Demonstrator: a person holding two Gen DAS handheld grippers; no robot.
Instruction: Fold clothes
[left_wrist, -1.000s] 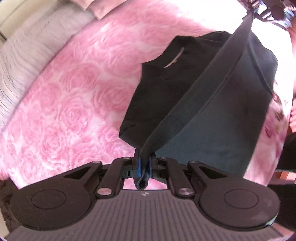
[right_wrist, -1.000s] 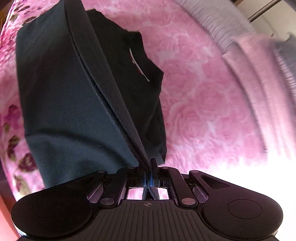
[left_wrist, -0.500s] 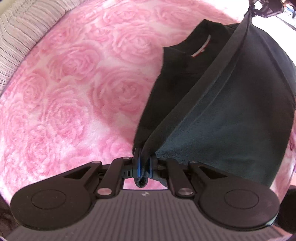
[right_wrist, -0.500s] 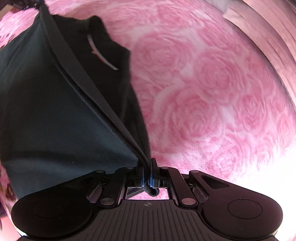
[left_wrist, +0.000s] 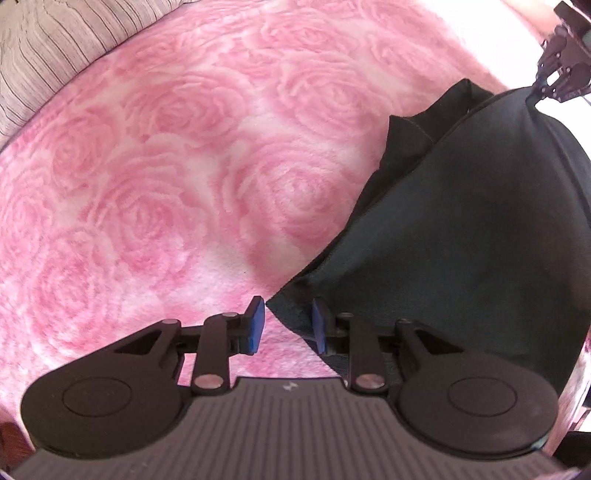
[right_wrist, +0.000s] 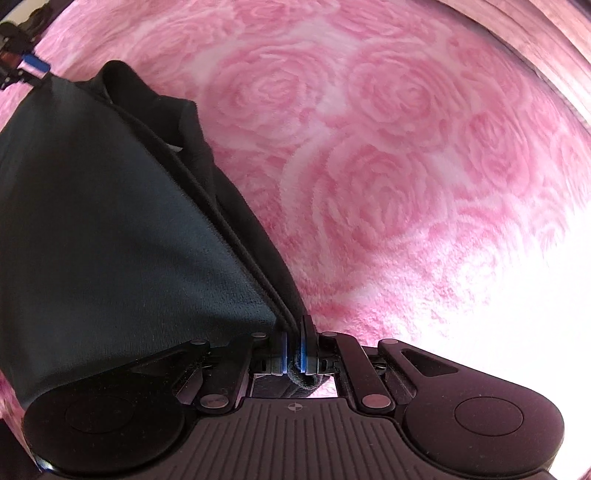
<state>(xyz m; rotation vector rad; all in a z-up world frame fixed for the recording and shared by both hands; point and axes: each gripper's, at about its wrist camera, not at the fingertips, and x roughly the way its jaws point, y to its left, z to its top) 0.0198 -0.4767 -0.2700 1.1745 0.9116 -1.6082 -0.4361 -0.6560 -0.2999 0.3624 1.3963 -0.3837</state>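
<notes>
A dark fleece garment (left_wrist: 461, 236) lies folded over on a pink rose-pattern blanket (left_wrist: 184, 155). My left gripper (left_wrist: 286, 325) is open, its blue pads (left_wrist: 256, 325) apart, and the garment's near corner lies loose between them. My right gripper (right_wrist: 293, 350) is shut on the garment's hem edge (right_wrist: 110, 229), which runs taut up to the far left. The right gripper also shows in the left wrist view (left_wrist: 557, 81) at the garment's far corner. The left gripper shows in the right wrist view (right_wrist: 22, 62) at the top left.
A striped grey pillow or cover (left_wrist: 55, 48) lies at the blanket's far left edge. Pink blanket (right_wrist: 406, 166) spreads to the right of the garment. A pinkish ribbed fabric (right_wrist: 535, 33) borders the top right.
My left gripper has opened and let go of the garment corner. Both grippers have come down close to the blanket, and the lifted half of the garment now lies over the rest.
</notes>
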